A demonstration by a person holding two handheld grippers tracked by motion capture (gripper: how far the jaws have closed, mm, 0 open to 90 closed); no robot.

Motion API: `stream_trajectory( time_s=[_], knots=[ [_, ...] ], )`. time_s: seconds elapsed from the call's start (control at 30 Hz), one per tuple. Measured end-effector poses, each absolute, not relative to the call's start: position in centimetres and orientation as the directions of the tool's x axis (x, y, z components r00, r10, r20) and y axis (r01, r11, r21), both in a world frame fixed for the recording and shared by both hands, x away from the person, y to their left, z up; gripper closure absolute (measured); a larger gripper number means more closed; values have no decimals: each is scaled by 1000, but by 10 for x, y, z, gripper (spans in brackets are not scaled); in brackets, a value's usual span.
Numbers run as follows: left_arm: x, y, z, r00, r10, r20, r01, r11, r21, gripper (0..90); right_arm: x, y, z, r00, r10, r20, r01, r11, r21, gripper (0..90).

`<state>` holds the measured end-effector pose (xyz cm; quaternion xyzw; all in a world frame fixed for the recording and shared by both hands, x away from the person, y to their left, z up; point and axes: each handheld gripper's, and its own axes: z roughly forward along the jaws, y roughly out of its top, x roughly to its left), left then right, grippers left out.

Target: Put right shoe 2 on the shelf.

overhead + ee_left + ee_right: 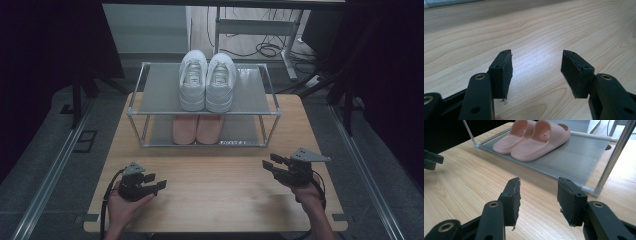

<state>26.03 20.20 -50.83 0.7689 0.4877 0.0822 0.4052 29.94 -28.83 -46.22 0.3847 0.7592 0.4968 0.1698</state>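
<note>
A two-shelf metal rack (202, 113) stands at the far half of the wooden table (215, 190). A pair of white sneakers (207, 81) sits on its top shelf. A pair of pink slippers (197, 128) (534, 138) lies on the bottom shelf. My left gripper (159, 182) (536, 72) rests low at the near left, open, with bare wood between its jaws. My right gripper (268, 166) (538, 200) hovers at the near right, pointing toward the rack's lower shelf (574, 162), open and holding nothing.
The rack's chrome corner post (615, 155) stands close on the right in the right gripper view. Bare wood lies between both grippers and the rack. Dark curtains flank the table; a desk frame and cables (265, 47) sit behind it.
</note>
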Motion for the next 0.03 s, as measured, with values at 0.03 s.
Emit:
stream_trajectory(
  time_s=[0.03],
  knots=[
    [261,201,-508,511,816,-269,683,-196,704,428,299,-289,-462,-646,753,125,415,209,885,526]
  ],
)
